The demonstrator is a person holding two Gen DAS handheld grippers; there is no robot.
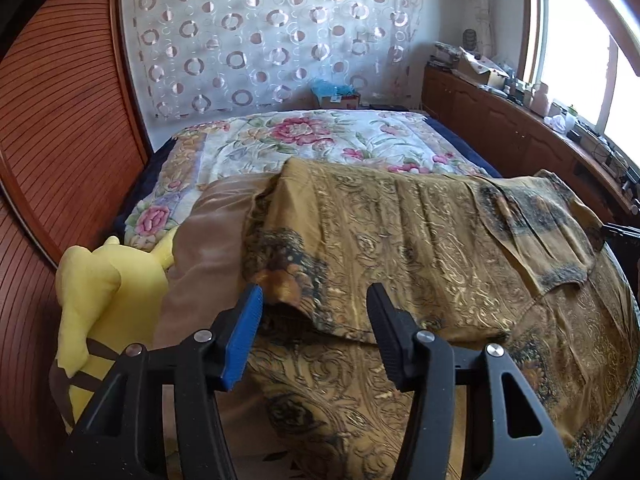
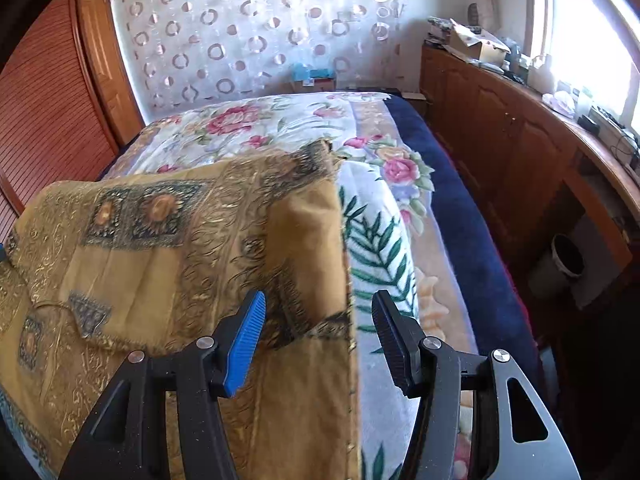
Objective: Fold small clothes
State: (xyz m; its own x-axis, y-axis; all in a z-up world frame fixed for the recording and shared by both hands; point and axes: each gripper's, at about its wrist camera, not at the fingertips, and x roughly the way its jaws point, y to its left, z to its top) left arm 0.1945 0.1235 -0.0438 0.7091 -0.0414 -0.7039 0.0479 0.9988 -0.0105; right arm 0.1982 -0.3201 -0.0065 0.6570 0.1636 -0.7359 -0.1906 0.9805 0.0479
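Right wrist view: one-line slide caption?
Open right claw poised at the edge of a gold patterned garment spread on a floral blanket.

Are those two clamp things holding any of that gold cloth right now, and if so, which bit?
Nothing is held. The left gripper and right gripper both stand open over the gold garment, with no fabric pinched between their fingers.

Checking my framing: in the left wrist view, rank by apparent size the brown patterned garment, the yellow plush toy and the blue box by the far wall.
1. Brown patterned garment
2. Yellow plush toy, enlarged by nearness
3. Blue box, far off, so true size unsure
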